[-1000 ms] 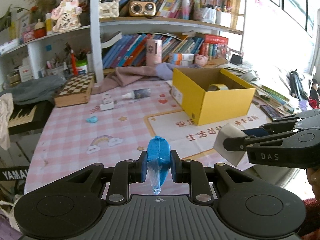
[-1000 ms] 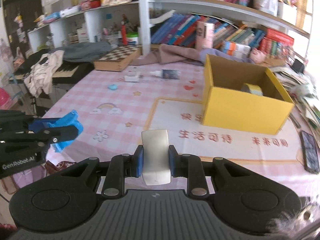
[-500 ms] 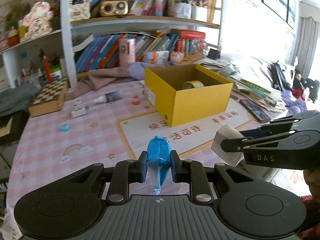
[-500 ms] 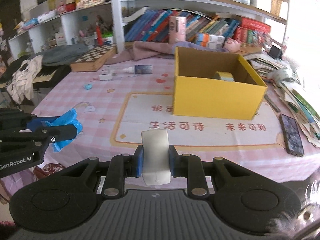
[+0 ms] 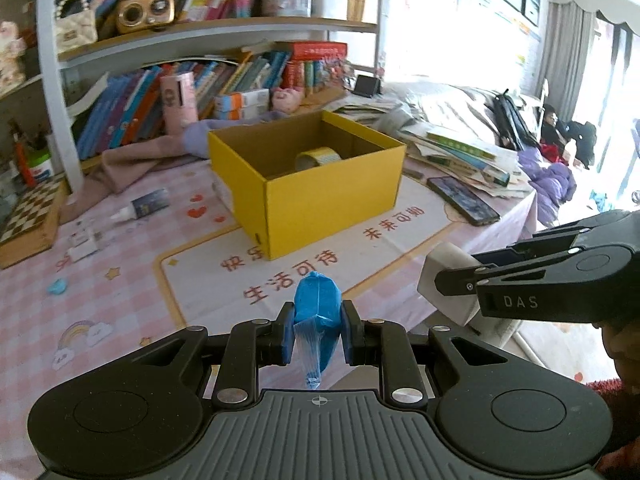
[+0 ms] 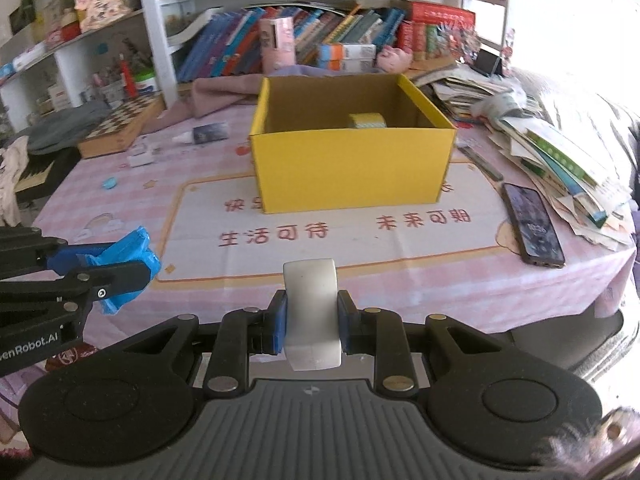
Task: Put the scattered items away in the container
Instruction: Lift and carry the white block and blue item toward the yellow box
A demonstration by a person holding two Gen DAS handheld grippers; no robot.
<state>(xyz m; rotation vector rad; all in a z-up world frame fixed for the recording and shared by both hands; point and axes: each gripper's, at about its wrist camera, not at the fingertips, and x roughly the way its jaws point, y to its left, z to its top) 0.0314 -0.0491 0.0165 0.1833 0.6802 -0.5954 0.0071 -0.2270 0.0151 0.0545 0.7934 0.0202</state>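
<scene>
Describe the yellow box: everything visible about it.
The yellow box is an open-topped rectangular carton, cardboard by the look, bright yellow outside and plain brown inside. It stands upright on the white printed mat that lies over the pink checked tablecloth. A roll of tape lies inside near the far wall; nothing else shows in it. A pinkish cloth lies behind it. Neither gripper touches it.

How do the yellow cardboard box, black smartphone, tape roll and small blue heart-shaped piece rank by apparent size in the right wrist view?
1. Yellow cardboard box
2. Black smartphone
3. Tape roll, partly hidden inside the box
4. Small blue heart-shaped piece
</scene>
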